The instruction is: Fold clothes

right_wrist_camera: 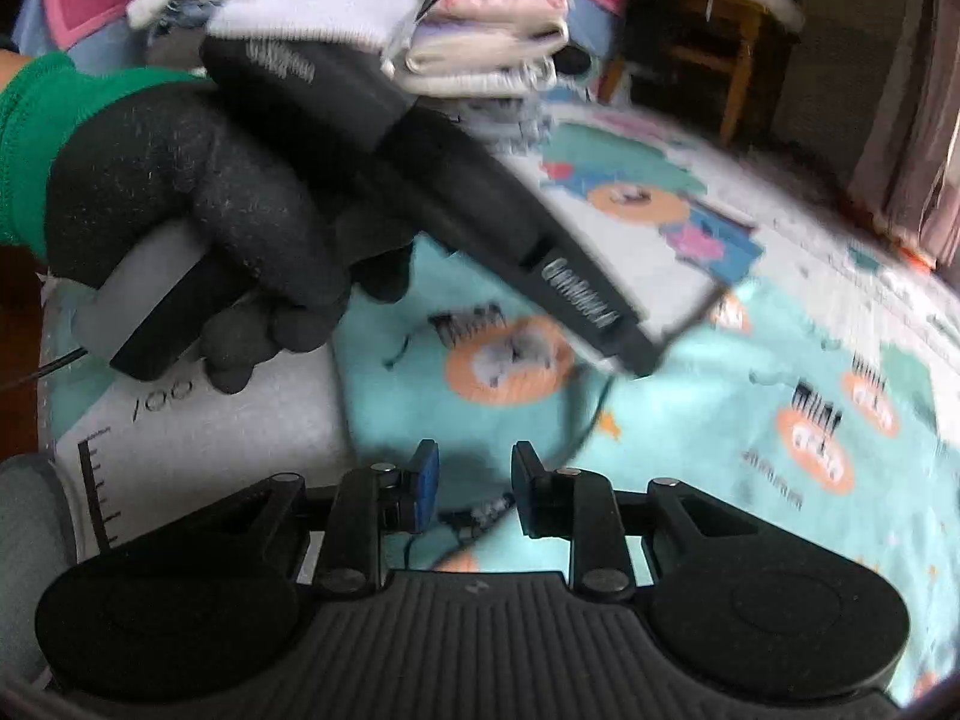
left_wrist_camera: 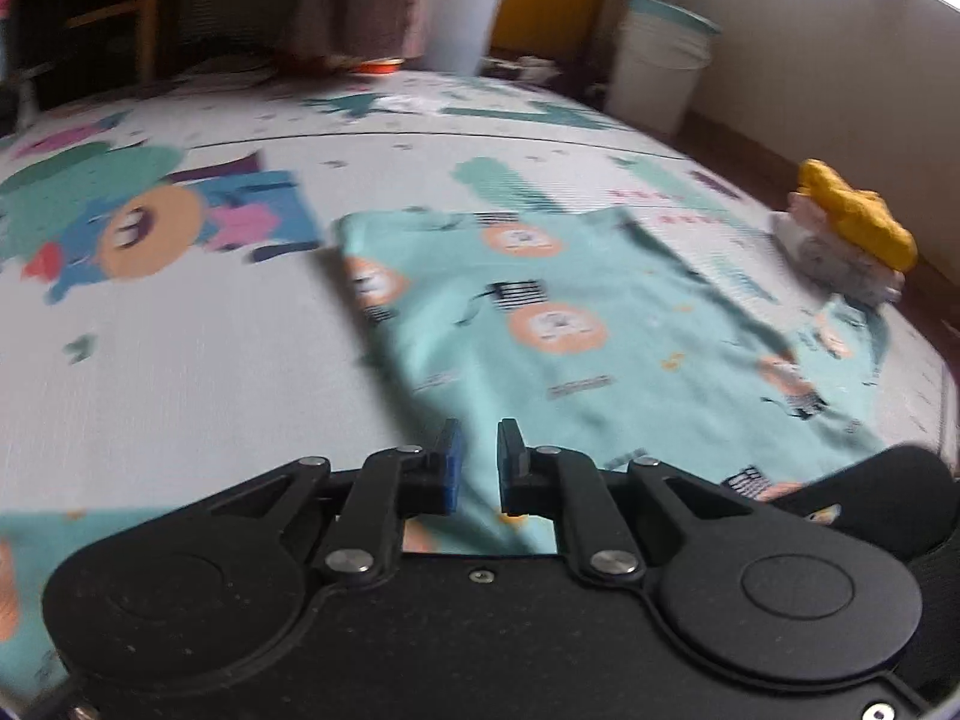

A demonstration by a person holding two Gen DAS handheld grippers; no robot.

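A mint-green printed garment (left_wrist_camera: 540, 312) lies spread flat on a patterned play mat (left_wrist_camera: 180, 372) on the floor, its far edge already squared and one side drawn in to a straight line. The left tool (left_wrist_camera: 478, 462) hovers low over the garment's near edge with its blue-padded fingers (left_wrist_camera: 449, 462) a little apart and nothing between them. In the right wrist view the right tool (right_wrist_camera: 474, 483) also hangs over the near part of the cloth, its jaws apart and empty; beyond it a gloved hand (right_wrist_camera: 198, 228) grips the handle of the other tool. A stack of folded clothes (right_wrist_camera: 480, 54) sits at the far side of the mat, and a small pile topped with yellow cloth (left_wrist_camera: 858, 222) sits far right.

Both views are motion-blurred, so whether either tool touches the fabric is hard to tell.

The main risk, as I judge it, is a shallow pinch: with the cloth lying flat, the pads could catch only one layer or slide off, so the fold comes up crooked. The two tools are close together, so they could knock each other, or a lopsided lift could drag the whole garment across the mat and undo the squared edge.
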